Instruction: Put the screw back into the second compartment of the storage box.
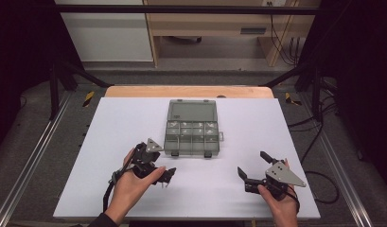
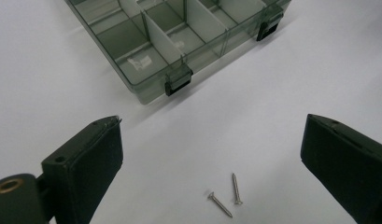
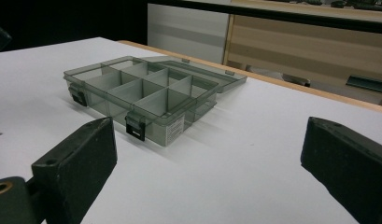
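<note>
A dim workroom with dark frame posts surrounds a white table (image 1: pixel 134 118), whose wooden far edge shows beyond the white top; pale cabinet panels and a light wooden unit stand behind it, and grey floor with metal rails runs along both sides.

On the table, ahead of both tongs and between them, sits a smoky translucent compartment box (image 1: pixel 191 134). Its lid lies flung back flat on the far side, and white dividers split the tray into two rows of small cells, several holding small pale bits too tiny to make out. Two dark latches hang on the near wall, and a white label shows on one end.

The left gripper (image 1: pixel 170 176) is held in the person's left hand, low over the table just short of the box's near left corner, with its jaws spread wide and nothing between them. The right gripper (image 1: pixel 250 170) is in the right hand, well off to the box's right and nearer the person, jaws likewise wide apart and empty, pointing towards the box.

Two small screws (image 2: pixel 226 196) lie on the bare table in the gap between the left gripper's jaws, just beside each other, nearly touching at their heads, apart from the box.
</note>
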`<state>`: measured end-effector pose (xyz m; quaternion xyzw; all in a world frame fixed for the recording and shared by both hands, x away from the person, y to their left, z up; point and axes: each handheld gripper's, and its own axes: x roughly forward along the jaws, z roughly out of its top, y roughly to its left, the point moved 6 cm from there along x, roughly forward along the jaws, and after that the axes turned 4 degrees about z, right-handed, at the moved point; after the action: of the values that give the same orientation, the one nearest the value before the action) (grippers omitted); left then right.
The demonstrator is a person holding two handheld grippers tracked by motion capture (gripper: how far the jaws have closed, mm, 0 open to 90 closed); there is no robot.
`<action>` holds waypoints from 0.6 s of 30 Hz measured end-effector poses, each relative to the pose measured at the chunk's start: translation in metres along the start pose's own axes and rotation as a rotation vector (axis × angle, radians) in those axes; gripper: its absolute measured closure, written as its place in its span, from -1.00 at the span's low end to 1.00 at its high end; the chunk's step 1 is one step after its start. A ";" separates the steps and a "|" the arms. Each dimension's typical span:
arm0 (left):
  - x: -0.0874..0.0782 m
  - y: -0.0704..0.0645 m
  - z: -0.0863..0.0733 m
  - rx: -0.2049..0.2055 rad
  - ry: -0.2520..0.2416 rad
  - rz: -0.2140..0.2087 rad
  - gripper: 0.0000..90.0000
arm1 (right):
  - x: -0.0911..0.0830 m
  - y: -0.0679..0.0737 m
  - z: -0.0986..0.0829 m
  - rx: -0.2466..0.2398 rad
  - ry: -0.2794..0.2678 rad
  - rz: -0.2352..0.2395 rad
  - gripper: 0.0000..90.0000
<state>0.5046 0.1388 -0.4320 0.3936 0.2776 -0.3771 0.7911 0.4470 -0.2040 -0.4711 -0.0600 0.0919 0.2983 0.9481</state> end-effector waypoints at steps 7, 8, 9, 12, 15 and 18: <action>0.001 -0.007 -0.006 0.002 0.016 -0.004 -0.88 | 0.000 0.000 0.000 0.000 0.001 0.000 -0.91; 0.001 -0.009 -0.007 0.008 0.022 -0.009 -0.88 | 0.000 0.000 0.000 0.000 0.001 0.000 -0.91; 0.002 -0.009 -0.008 0.011 0.021 -0.010 -0.87 | 0.000 0.000 0.000 0.001 0.001 0.000 -0.91; 0.003 -0.011 -0.010 0.018 0.028 -0.015 -0.87 | 0.000 0.000 0.000 0.000 0.000 0.000 -0.91; 0.004 -0.012 -0.013 0.030 0.039 -0.022 -0.87 | 0.000 0.000 0.000 0.000 -0.001 0.000 -0.92; 0.006 -0.015 -0.014 0.027 0.030 -0.032 -0.87 | -0.001 0.000 0.000 0.003 0.000 0.000 -0.92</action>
<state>0.4939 0.1423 -0.4507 0.4053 0.2905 -0.3874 0.7754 0.4465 -0.2042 -0.4708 -0.0587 0.0922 0.2982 0.9482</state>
